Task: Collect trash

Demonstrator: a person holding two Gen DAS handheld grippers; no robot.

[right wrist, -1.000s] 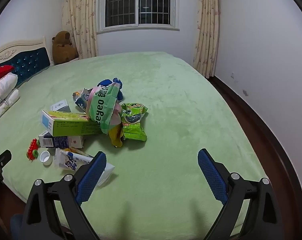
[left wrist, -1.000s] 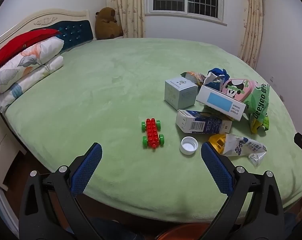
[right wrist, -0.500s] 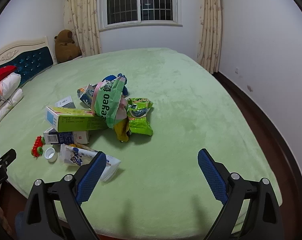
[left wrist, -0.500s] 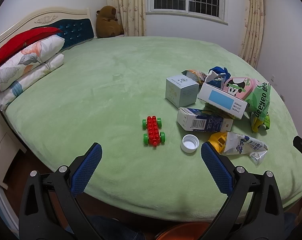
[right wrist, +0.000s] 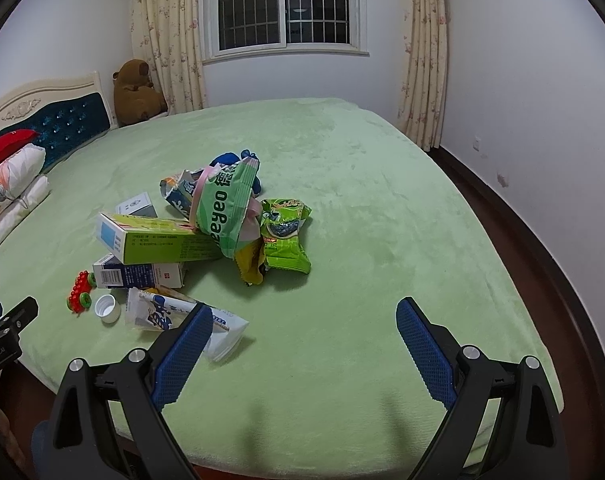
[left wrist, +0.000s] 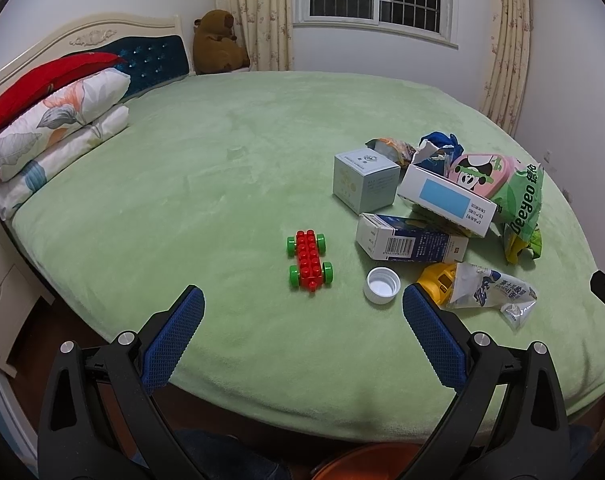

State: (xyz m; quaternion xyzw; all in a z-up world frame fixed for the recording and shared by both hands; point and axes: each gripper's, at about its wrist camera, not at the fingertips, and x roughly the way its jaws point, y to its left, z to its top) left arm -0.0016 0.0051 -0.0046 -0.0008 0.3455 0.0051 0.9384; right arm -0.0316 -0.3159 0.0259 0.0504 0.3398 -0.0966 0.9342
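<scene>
1. Left wrist view: the left tool [left wrist: 302,312] hangs over the near edge of the green plush bed [left wrist: 206,184], its blue ribbed pads spread wide and holding nothing. The right tool [right wrist: 302,338] is likewise spread and empty above the same bed.

2. The trash lies in a loose heap on the right part of the bed: a crumpled white-and-blue foil pouch with a yellow end [left wrist: 482,290], a small white plastic bottle cap [left wrist: 381,285], a dark-blue-and-white carton with a barcode [left wrist: 410,240], a long white box with a light-blue panel [left wrist: 446,200] leaning on top of that carton, a pale blue cube box [left wrist: 364,180], and a tall green snack bag [right wrist: 226,208] with a smaller green crisp packet [right wrist: 284,236] just beside it.

3. A red toy block car with green wheels [left wrist: 309,260] sits left of the cap, apart from the heap; it looks like a toy, not rubbish.

4. Handling, as a judgement: everything here should be light. The pouch and bags are thin, slick and will crumple, so pinch a bunched fold or a sealed edge. The cartons are probably empty and will crush; take them across the narrow sides with mild pressure. The cap is low and rigid, so grip it across the rim.

5. An orange rim [left wrist: 366,460] shows at the bottom edge, possibly a bin; I cannot tell.
</scene>
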